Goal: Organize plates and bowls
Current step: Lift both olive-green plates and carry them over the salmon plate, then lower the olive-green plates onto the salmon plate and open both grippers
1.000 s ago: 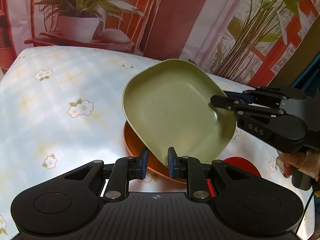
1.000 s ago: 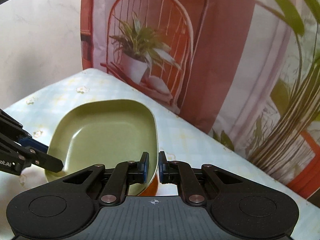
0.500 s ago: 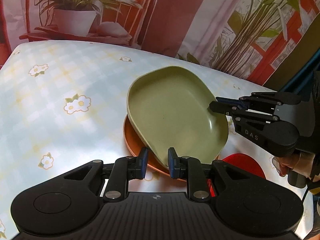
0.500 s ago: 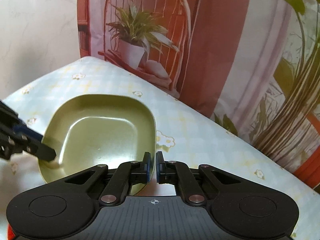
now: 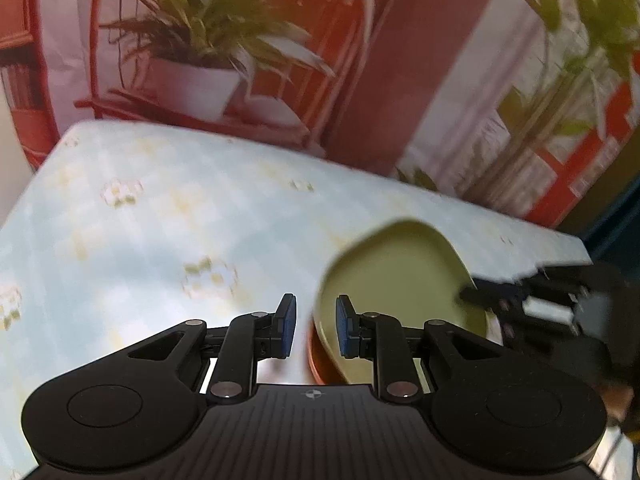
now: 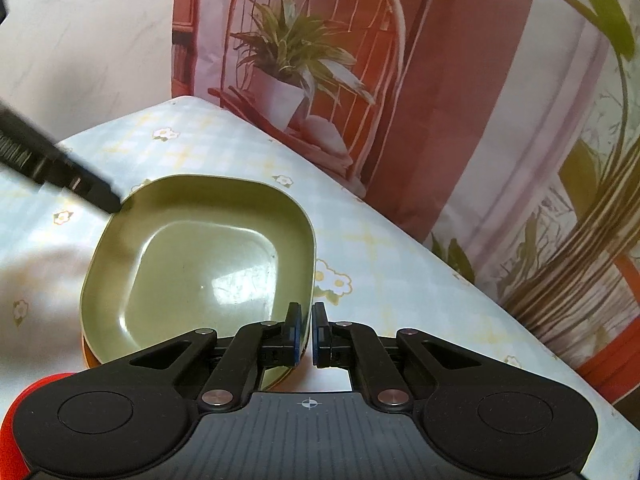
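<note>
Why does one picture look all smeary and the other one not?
Left wrist view: tablecloth, backdrop and green plate are smeared by motion blur. Right wrist view: mostly sharp, with a window glare patch inside the green plate; only the dark arm at the left edge is blurred. Both bend edges, fisheye.

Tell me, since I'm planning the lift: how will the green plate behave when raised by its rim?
The green plate looks rigid, so it likely won't flex. Its glossy surface may slip in the right gripper pinching one edge. Held at one side, it probably tilts.
</note>
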`<action>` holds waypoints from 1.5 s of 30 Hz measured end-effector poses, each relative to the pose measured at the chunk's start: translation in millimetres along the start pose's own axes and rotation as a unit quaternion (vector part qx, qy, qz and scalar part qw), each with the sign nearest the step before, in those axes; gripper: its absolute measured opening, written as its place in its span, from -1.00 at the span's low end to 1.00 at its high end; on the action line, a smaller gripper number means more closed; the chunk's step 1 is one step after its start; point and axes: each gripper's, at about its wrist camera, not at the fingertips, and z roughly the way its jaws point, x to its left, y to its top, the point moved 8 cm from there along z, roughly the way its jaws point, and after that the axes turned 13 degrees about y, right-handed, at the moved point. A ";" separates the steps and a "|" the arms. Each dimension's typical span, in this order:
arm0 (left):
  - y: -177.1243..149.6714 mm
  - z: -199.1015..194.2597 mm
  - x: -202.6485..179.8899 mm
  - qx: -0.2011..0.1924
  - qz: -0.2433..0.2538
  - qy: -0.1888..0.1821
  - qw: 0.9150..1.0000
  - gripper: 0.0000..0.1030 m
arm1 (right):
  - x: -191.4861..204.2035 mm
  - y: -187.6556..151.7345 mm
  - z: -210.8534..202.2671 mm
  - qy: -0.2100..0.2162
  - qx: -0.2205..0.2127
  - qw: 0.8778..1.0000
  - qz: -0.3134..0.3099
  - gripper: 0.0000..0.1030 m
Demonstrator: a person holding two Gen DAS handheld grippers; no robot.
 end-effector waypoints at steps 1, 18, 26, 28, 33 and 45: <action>4.5 2.9 -1.1 -0.003 0.002 0.006 1.000 -0.57 | -0.4 0.1 0.5 0.000 0.001 1.000 0.000 -0.91; -10.8 19.2 -18.9 0.018 0.049 0.012 0.999 -0.71 | -2.7 7.8 9.0 -0.013 0.000 1.000 0.005 -0.90; -23.6 17.9 -12.5 0.037 0.048 0.003 0.998 -0.71 | -6.5 12.0 8.1 -0.025 -0.015 0.999 0.043 -0.82; -24.6 19.3 -10.2 0.041 0.042 0.002 0.998 -0.71 | -8.6 11.4 0.6 -0.022 -0.020 0.998 0.056 -0.80; -24.1 19.7 -4.8 0.038 0.032 0.005 0.999 -0.71 | -16.1 3.8 -14.2 -0.020 -0.018 0.996 0.086 -0.76; -15.0 16.1 1.4 0.013 0.003 0.003 1.000 -0.70 | -14.4 -14.6 -16.1 -0.019 -0.013 0.993 0.118 -0.73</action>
